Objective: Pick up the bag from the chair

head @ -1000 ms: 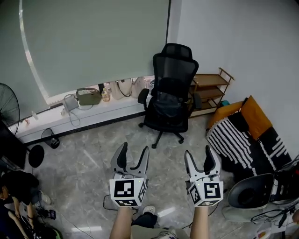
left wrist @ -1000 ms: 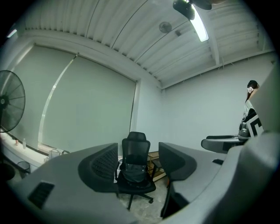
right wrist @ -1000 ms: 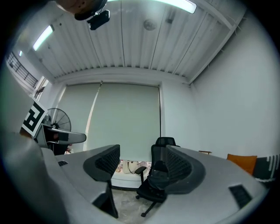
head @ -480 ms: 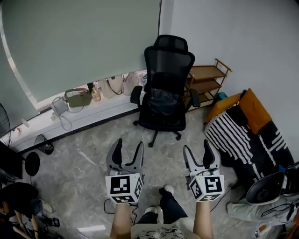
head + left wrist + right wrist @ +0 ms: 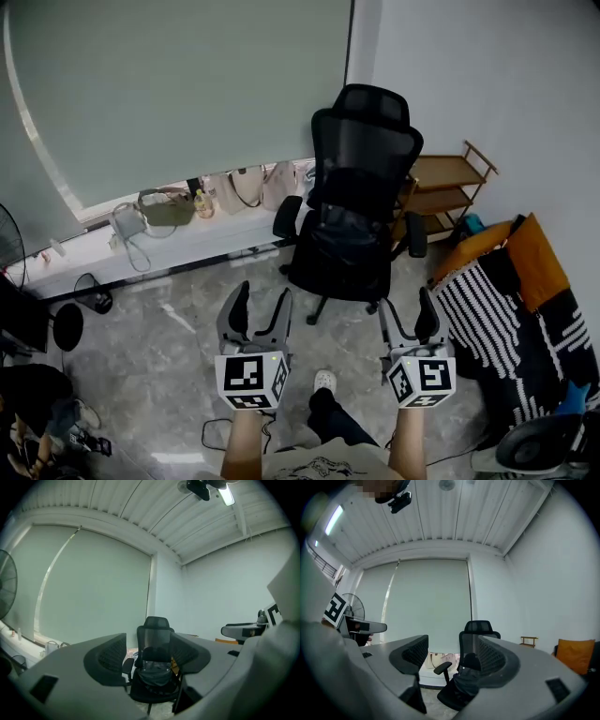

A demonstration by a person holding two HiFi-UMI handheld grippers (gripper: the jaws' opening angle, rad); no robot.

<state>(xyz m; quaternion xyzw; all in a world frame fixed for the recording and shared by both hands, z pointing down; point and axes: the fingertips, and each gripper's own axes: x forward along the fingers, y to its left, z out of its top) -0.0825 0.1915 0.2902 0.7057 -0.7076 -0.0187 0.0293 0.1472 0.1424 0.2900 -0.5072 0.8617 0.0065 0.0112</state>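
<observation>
Two grippers logged, both empty. On the left gripper [image 5: 261, 300] the jaws are spread wide, and nothing is seen between them except the distant chair. On the right gripper [image 5: 408, 314] the jaws are likewise wide apart, with nothing gripped. Both are held level, aimed at the black office chair [image 5: 361, 202], and well apart from it.

Location of the bag [image 5: 345, 234]: it is set on the seat, leaned against the lower backrest, between the two armrests. It is dark, slumped and creased, with a faint sheen on top.

Handling, judged only:
- A soft body is expected, so it will likely sag and fold when lifted. Weight is probably light to moderate, and contents cannot be seen.
- The sheen suggests a smooth fabric, so a pinch on a flat panel may slip.
- No strap or handle can be made out at this range. If one is found, it should be taken there. Otherwise a gathered fold at the top edge is preferred.
- The chair stands on castors and may roll or swivel if pushed.

Other handbags [image 5: 239, 187] on the window ledge are not to be confused with the target.
</observation>
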